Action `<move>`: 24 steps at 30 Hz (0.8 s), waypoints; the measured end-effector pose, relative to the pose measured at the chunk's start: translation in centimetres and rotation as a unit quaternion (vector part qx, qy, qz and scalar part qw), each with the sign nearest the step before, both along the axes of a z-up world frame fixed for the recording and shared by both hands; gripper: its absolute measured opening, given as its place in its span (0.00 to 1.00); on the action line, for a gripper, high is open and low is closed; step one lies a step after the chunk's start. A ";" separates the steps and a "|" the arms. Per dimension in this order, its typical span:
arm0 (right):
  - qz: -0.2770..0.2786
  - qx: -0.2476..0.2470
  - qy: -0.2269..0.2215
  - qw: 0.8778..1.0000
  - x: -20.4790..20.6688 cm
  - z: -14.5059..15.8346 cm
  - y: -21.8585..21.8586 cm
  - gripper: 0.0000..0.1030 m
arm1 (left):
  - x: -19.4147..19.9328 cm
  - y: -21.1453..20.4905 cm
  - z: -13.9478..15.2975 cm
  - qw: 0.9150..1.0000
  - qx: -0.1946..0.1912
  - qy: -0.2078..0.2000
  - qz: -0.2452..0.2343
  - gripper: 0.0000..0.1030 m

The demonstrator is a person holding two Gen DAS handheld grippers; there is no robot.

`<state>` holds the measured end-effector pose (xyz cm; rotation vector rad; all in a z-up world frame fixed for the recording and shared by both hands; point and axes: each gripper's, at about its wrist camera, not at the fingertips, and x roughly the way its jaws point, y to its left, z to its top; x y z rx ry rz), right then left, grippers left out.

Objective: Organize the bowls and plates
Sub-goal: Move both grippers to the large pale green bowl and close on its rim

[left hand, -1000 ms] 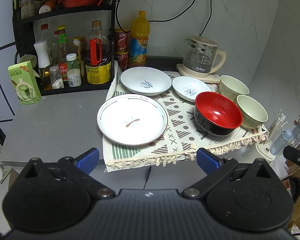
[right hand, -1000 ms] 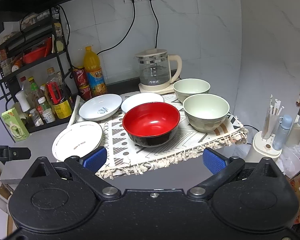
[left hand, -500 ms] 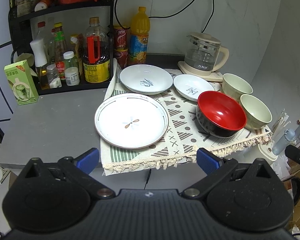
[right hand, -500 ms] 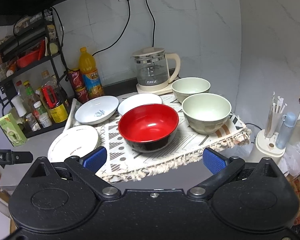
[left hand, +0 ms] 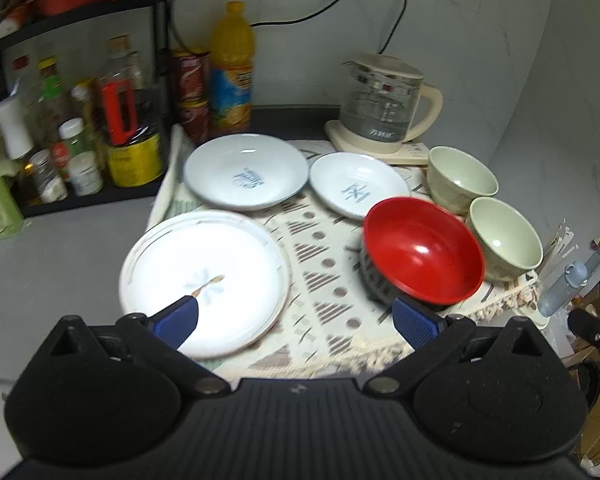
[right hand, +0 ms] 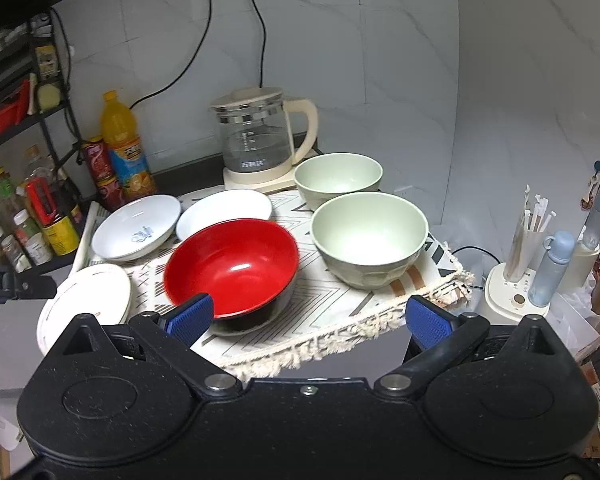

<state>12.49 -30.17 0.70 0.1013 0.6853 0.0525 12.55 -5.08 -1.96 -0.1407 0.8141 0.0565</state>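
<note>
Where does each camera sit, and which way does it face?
Left wrist: on the open left gripper, facing the large white plate on the patterned cloth.
Right wrist: on the open right gripper, facing the red bowl.
Both show the red bowl and glass kettle.

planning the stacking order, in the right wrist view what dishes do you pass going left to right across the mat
flat plate → blue-print plate → red bowl → near green bowl. The plain white plate and the far green bowl sit behind these and overlap them in the order, so they are left out.
</note>
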 end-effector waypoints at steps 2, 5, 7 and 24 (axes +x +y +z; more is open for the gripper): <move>-0.006 0.002 0.005 1.000 1.1 -0.2 -0.6 1.00 | 1.3 -0.9 0.0 1.000 0.002 -0.001 -0.006 0.99; -0.014 0.005 0.010 1.000 2.7 -0.6 -1.4 1.00 | 3.5 -2.2 0.0 1.000 0.002 0.000 -0.016 0.99; -0.020 0.004 0.010 1.000 3.6 -0.8 -1.8 1.00 | 5.0 -3.0 0.1 1.000 0.006 0.001 -0.026 0.99; -0.065 0.018 0.065 0.996 10.1 -3.6 -5.2 1.00 | 16.5 -9.7 -1.8 0.992 -0.003 0.025 -0.123 0.99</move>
